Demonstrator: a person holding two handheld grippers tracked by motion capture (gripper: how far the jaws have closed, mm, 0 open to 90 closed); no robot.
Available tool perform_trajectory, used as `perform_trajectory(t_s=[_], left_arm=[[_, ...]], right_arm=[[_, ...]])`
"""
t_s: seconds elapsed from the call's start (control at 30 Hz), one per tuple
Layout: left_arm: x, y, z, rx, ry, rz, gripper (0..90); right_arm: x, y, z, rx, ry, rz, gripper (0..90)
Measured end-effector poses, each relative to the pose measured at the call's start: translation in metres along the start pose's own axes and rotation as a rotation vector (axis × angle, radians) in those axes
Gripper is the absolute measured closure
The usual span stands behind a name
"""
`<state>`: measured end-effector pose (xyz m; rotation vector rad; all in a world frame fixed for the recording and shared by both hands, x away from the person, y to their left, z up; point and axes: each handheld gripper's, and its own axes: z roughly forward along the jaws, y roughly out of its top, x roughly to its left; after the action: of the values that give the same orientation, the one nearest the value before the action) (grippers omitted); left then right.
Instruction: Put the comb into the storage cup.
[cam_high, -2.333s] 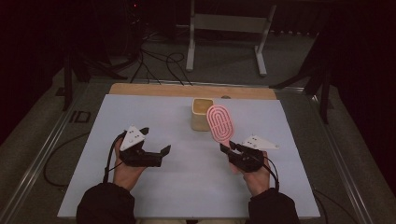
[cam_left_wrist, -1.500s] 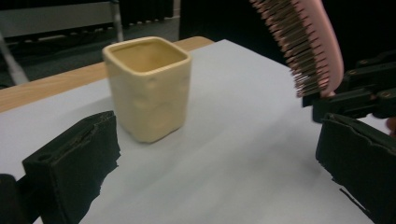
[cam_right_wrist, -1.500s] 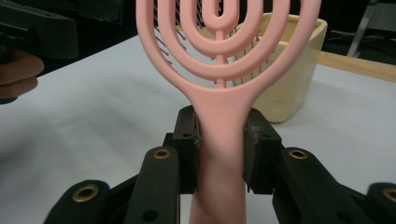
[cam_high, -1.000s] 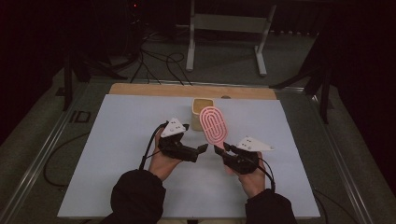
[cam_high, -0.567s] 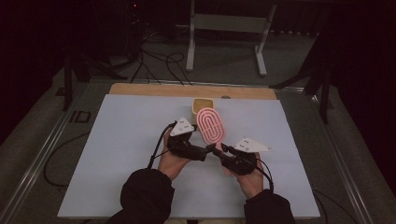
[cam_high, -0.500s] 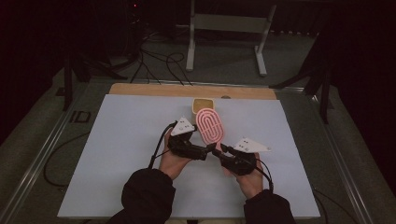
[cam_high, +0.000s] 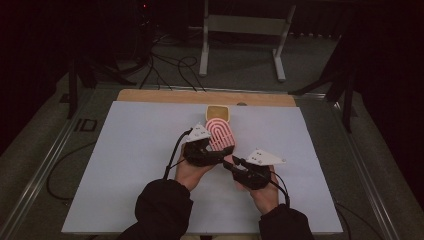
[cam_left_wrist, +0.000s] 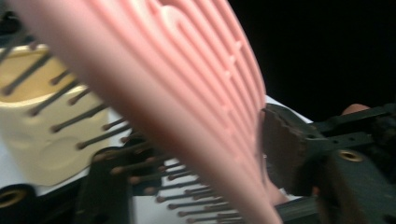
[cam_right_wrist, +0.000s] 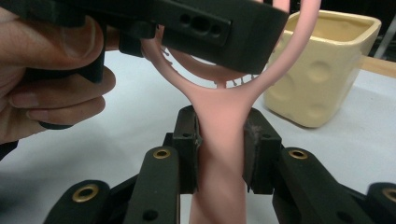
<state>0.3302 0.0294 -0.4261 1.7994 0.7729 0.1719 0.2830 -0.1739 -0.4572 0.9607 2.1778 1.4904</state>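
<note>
A pink hairbrush (cam_high: 221, 134) stands tilted above the table, head up and away from me. My right gripper (cam_high: 227, 162) is shut on its handle; in the right gripper view both pads (cam_right_wrist: 256, 149) press the pink stem (cam_right_wrist: 219, 121). My left gripper (cam_high: 220, 152) reaches in from the left across the brush head. In the left gripper view one pad (cam_left_wrist: 280, 149) lies against the ribbed back (cam_left_wrist: 187, 93) and the bristles rest on the other jaw. A cream ceramic cup (cam_high: 218, 111) sits just behind the brush.
A white sheet (cam_high: 130, 150) covers the table, with a wooden board (cam_high: 165, 96) along its far edge. A metal stand (cam_high: 240, 30) and cables lie on the floor beyond. Both hands meet at the table's middle.
My left gripper has travelled from the left side of the table to the brush head and closed around it. The right gripper has drawn the brush slightly left and nearer to me.
</note>
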Motion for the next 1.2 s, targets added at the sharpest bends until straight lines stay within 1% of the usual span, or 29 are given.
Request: perform_trajectory(t_s=[0.3,0.4,0.43,0.47,0.57,0.63,0.67,0.83,0.9,0.93,0.97,1.0,1.03,1.13,1.17,1.2], left_arm=[[0.0008,-0.0011,0.0009,-0.006,-0.065,-0.044,56.9],[0.0013,-0.0017,0.0004,-0.019,-0.084,-0.058,59.9],[0.0013,-0.0017,0.0004,-0.019,-0.084,-0.058,60.5],[0.0013,-0.0021,0.0004,-0.027,-0.093,-0.068,61.1],[0.0005,-0.0026,0.0004,-0.034,-0.097,-0.072,62.2],[-0.0019,-0.0028,-0.0004,-0.044,-0.096,-0.055,62.7],[-0.0022,-0.0029,-0.0006,-0.048,-0.097,-0.053,62.9],[-0.0017,-0.0036,-0.0014,-0.056,-0.102,-0.065,63.4],[-0.0017,-0.0037,-0.0015,-0.051,-0.089,-0.059,63.5],[-0.0016,-0.0038,-0.0014,-0.052,-0.086,-0.058,63.6],[-0.0016,-0.0038,-0.0014,-0.052,-0.086,-0.058,63.7],[-0.001,-0.0042,-0.0016,-0.054,-0.08,-0.062,63.9],[-0.0006,-0.0044,-0.0019,-0.055,-0.075,-0.063,64.0],[0.0,-0.0042,-0.0025,-0.056,-0.063,-0.065,65.2],[0.0,-0.0042,-0.0025,-0.056,-0.063,-0.065,65.2],[0.0007,-0.0041,-0.0031,-0.055,-0.064,-0.067,65.2]], right_arm=[[-0.0008,-0.0006,0.0004,-0.002,0.011,0.007,70.1],[-0.0007,-0.0007,0.0007,0.0,0.016,0.006,69.9],[-0.0007,-0.0007,0.0007,0.0,0.016,0.006,69.9],[-0.0012,-0.0012,0.0014,0.0,0.018,0.004,69.9],[-0.0013,-0.0017,0.002,0.004,0.016,0.009,69.8],[-0.0015,-0.0019,0.0022,0.003,0.016,0.008,69.8],[-0.0016,-0.0018,0.0021,0.002,0.016,0.006,69.8],[-0.0018,-0.0018,0.0021,-0.002,0.02,0.006,69.1],[-0.002,-0.0021,0.0025,-0.001,0.022,0.003,66.8],[-0.0018,-0.0022,0.0026,-0.002,0.022,0.001,63.4],[-0.0018,-0.0022,0.0026,-0.002,0.022,0.001,63.4],[-0.002,-0.0022,0.0029,-0.007,0.022,0.002,57.8],[-0.0023,-0.0021,0.0029,-0.008,0.023,0.002,56.5],[-0.0035,-0.0021,0.0029,-0.012,0.02,0.009,47.3],[-0.0035,-0.0021,0.0029,-0.012,0.02,0.009,47.3],[-0.0048,-0.002,0.0031,-0.012,0.019,0.021,40.8]])
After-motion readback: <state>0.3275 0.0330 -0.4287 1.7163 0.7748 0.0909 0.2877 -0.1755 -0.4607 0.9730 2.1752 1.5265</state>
